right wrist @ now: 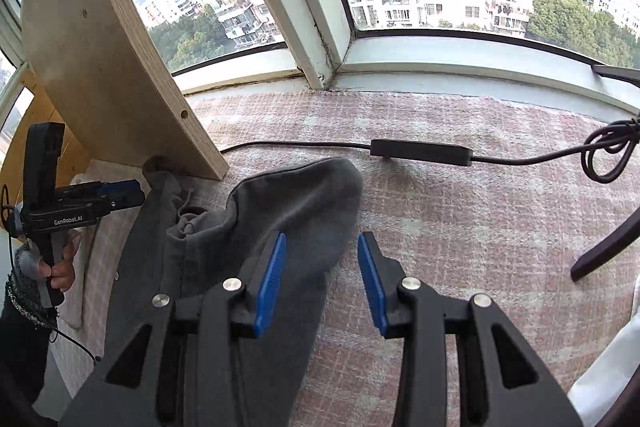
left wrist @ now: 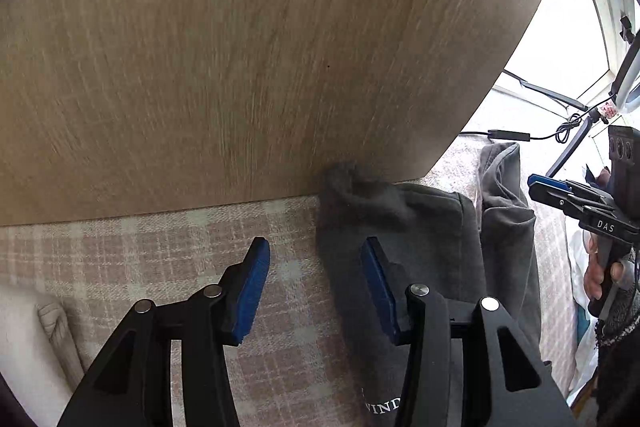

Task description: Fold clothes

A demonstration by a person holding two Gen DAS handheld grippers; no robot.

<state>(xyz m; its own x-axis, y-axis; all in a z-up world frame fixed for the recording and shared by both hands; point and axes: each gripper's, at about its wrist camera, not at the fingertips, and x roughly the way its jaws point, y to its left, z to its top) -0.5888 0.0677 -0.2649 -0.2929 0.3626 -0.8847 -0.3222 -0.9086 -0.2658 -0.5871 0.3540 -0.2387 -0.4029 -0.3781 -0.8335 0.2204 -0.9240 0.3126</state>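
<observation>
A dark grey garment (left wrist: 420,235) lies crumpled on the plaid cover, its upper end against the foot of a wooden panel. White lettering (left wrist: 382,405) shows near its lower edge. My left gripper (left wrist: 314,287) hangs open over the garment's left edge, with the right pad above the fabric and the left pad above the cover. In the right wrist view the garment (right wrist: 280,195) bulges up, and my right gripper (right wrist: 322,281) stands open over its right edge, pads not pressing on it. Each gripper shows in the other's view, held by a hand: the right gripper (left wrist: 540,187) and the left gripper (right wrist: 120,193).
A wooden panel (left wrist: 240,47) stands upright on the plaid cover (right wrist: 480,227), close behind the garment. A black cable with an inline box (right wrist: 420,151) crosses the cover below the window sill. A dark slanted leg (right wrist: 600,247) is at the right. Pale cloth (left wrist: 24,327) lies at the left.
</observation>
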